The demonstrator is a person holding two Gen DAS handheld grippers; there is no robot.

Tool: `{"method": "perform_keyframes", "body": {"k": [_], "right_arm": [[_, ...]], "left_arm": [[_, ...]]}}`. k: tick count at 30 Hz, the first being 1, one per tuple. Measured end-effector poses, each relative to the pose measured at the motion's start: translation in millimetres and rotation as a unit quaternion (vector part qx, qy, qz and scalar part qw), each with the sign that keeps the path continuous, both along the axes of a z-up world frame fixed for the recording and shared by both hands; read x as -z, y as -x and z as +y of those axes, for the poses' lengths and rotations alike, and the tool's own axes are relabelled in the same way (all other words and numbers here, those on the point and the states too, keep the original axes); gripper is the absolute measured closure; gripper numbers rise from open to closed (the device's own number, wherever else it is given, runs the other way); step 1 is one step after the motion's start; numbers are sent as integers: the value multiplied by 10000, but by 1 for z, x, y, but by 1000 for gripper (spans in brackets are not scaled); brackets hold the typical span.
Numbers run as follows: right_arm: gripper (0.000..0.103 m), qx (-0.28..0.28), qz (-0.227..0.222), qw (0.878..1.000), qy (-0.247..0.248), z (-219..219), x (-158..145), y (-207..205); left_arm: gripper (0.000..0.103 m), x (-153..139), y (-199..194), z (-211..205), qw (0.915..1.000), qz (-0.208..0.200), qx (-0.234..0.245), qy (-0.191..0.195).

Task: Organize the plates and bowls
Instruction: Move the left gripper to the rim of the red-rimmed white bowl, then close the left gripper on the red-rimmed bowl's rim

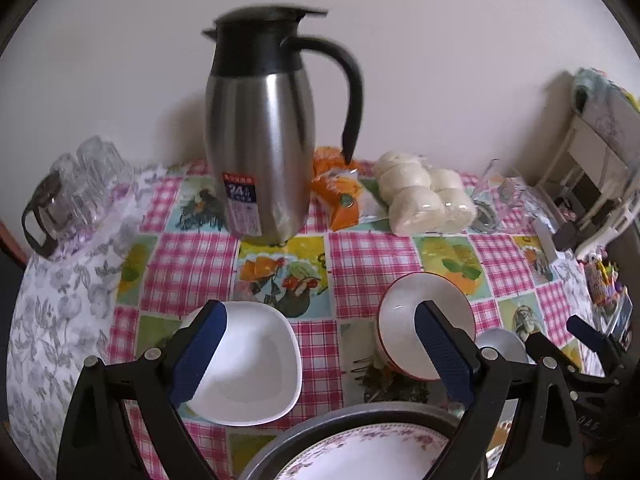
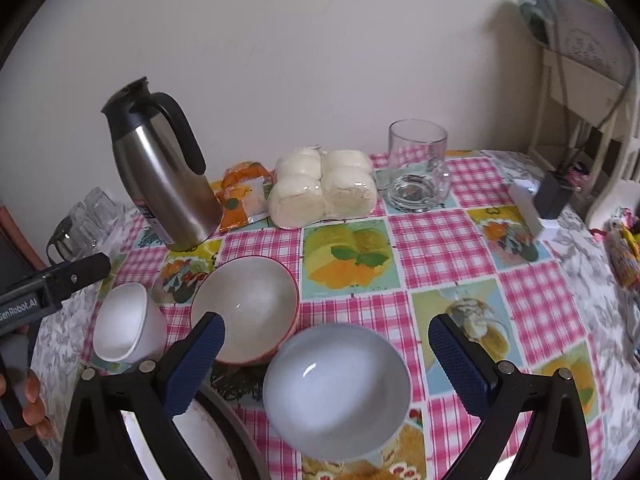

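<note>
A white square bowl (image 1: 248,364) (image 2: 128,322), a red-rimmed round bowl (image 1: 424,320) (image 2: 248,308) and a pale grey bowl (image 2: 338,390) (image 1: 502,346) stand on the checked tablecloth. A floral plate (image 1: 368,454) lies on a dark grey plate (image 1: 344,422) (image 2: 236,432) at the near edge. My left gripper (image 1: 320,352) is open and empty, hovering over the plates, its fingers before the square and red-rimmed bowls. My right gripper (image 2: 326,364) is open and empty, just above the grey bowl.
A steel thermos jug (image 1: 260,136) (image 2: 160,172), an orange packet (image 1: 340,192), bagged buns (image 2: 324,188) and a glass mug (image 2: 418,166) stand at the back by the wall. Upturned glasses (image 1: 80,188) sit far left. A white charger (image 2: 528,204) and a chair (image 2: 592,92) are at the right.
</note>
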State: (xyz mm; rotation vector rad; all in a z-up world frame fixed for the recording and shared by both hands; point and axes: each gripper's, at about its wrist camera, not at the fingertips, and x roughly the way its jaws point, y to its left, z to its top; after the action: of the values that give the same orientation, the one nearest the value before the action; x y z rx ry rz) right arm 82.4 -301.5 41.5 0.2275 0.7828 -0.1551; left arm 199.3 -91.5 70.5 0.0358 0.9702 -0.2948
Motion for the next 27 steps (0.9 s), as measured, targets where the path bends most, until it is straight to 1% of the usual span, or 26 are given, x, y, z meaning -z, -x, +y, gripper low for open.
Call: {"method": "perform_keyframes", "body": {"k": [3, 9, 10, 11, 12, 15, 16, 17, 19, 21, 22, 24, 25, 26, 27], "right_arm": [[0, -147, 149, 9998, -14, -1, 3, -20], [2, -323, 543, 9980, -6, 2, 17, -55], [6, -347, 609, 9975, 31, 3, 21, -60], [9, -356, 654, 9972, 69, 4, 23, -63], [15, -380, 716, 9966, 132, 5, 26, -67], [22, -457, 862, 9951, 174, 7, 34, -75], [27, -484, 891, 9947, 154, 7, 37, -77], [30, -504, 917, 9944, 133, 8, 39, -79], [43, -572, 1006, 9933, 73, 9, 44, -83], [51, -601, 1060, 9925, 54, 10, 47, -86], [57, -632, 1078, 9922, 31, 10, 49, -87], [64, -685, 1124, 9913, -23, 11, 52, -90], [67, -693, 1142, 9910, -25, 11, 54, -91], [69, -701, 1153, 9909, -21, 12, 56, -92], [73, -717, 1169, 9905, -20, 13, 58, -93]], "left_arm": [[8, 8, -14, -7, 9991, 375, -17, 172], [10, 28, -25, -33, 9960, 853, 145, 232], [11, 34, -26, -38, 9949, 969, 160, 233], [16, 39, -27, -42, 9940, 1057, 171, 240], [20, 42, -28, -45, 9932, 1120, 194, 243], [28, 56, -31, -54, 9911, 1296, 226, 201], [30, 62, -32, -56, 9900, 1374, 232, 211], [35, 66, -33, -58, 9891, 1440, 231, 204], [41, 76, -34, -60, 9869, 1586, 208, 207], [53, 85, -35, -61, 9844, 1727, 216, 269], [56, 88, -35, -61, 9833, 1785, 210, 277], [65, 94, -36, -63, 9817, 1867, 239, 306], [67, 97, -36, -64, 9809, 1906, 254, 309], [71, 99, -36, -65, 9801, 1941, 259, 312], [76, 101, -37, -65, 9792, 1986, 252, 315]]}}
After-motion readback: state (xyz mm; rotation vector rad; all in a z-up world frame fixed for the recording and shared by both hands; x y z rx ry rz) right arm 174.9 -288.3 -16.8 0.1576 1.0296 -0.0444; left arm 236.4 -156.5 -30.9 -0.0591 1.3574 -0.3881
